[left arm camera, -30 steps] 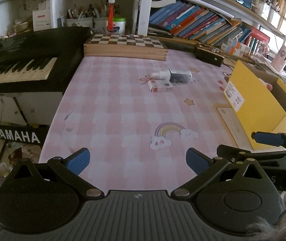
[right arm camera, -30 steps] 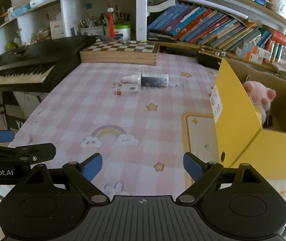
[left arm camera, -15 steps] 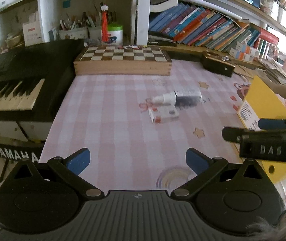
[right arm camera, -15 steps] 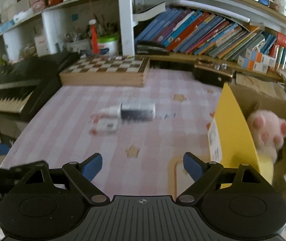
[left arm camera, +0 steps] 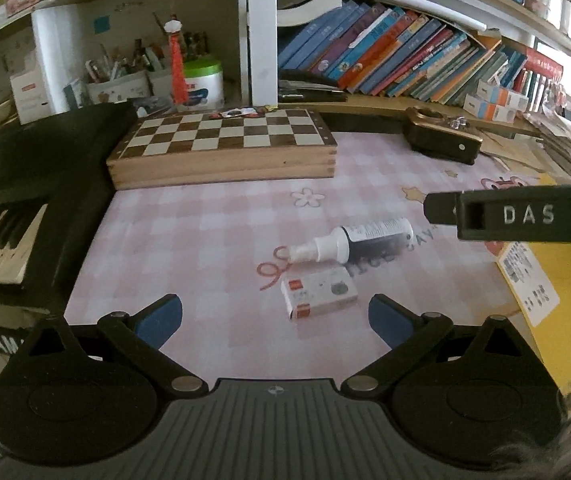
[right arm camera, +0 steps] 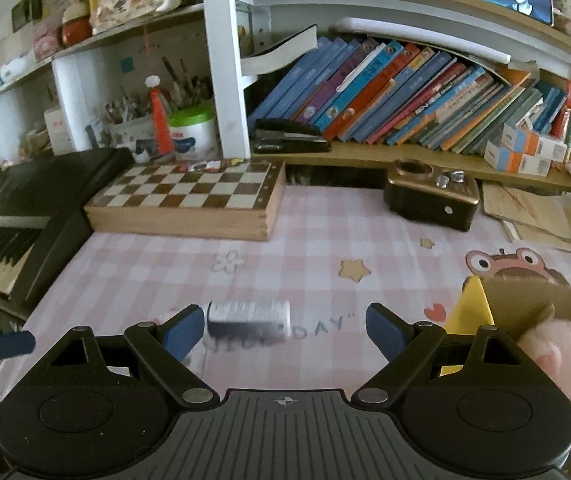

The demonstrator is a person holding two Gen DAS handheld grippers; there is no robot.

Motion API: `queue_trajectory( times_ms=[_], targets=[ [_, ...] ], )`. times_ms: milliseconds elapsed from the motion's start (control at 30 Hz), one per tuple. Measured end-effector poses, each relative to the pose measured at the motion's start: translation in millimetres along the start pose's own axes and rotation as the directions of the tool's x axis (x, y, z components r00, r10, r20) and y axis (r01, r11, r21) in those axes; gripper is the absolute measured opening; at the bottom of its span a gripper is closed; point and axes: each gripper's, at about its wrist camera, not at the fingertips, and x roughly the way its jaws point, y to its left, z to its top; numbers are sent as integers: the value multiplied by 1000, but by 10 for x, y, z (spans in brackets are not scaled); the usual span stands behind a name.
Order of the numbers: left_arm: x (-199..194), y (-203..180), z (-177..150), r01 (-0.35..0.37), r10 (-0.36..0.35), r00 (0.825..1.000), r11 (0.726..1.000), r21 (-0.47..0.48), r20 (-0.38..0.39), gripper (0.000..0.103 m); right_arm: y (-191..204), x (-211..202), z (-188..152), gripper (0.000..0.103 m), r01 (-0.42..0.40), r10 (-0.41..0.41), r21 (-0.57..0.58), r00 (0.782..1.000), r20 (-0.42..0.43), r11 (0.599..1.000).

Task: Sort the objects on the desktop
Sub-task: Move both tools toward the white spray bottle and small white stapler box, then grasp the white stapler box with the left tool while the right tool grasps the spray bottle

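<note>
Two loose things are lying on the pink checked tablecloth [left arm camera: 189, 240], just right of centre in the left wrist view: a small spray bottle [left arm camera: 359, 240] on its side and, touching or nearly touching its near edge, a little white carton [left arm camera: 319, 296] with an orange-red end.

The spray bottle is looking like light, hard plastic, a dark round barrel with a printed label and a white nozzle pointing toward the left of the frame. Being round and smooth, it is likely to roll or squirt out of a pinch, so the labelled barrel, taken across its width, is the sounder hold; the thin nozzle is a poor one. The carton is thin card, flat-faced, probably light and easy to crush, and is best taken across its short sides.

The left gripper [left arm camera: 275, 318] is standing wide with nothing between its blue pads, the carton lying just beyond them. The right gripper [right arm camera: 285, 328] is likewise spread wide and holding nothing; in its view the bottle is showing blurred low in the frame, beside the left pad, so whether it is touching I cannot tell. At the lower right a yellow cardboard box [right arm camera: 473, 300] is holding a pink plush toy [right arm camera: 557, 352], soft and fuzzy. A wooden chessboard [left arm camera: 221, 148] is sitting in the upper middle.
</note>
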Motion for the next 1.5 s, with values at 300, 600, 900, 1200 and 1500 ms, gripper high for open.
queue_trajectory(
  times_ms=[300,600,900,1200,1500],
  targets=[
    [361,-120,60,17,-16,1000,999,27,-24,92,-105,192,51,90,6,-4,47,999,-41,999],
    [649,-310,42,27,-23,998,997,73,-54,87,-114,314,57,89,8,-4,50,997,-75,999],
    [784,-319,21,24,-23,997,1000,17,-68,57,37,418,78,90,-25,26,12,995,-99,1000],
    [520,109,-56,6,-13,997,995,-97,-75,56,253,632,101,91,-59,43,-104,988,-151,993],
    [281,388,-150,-7,-8,997,982,-187,-79,56,609,958,117,82,-208,54,-597,963,-265,775]
  ],
)
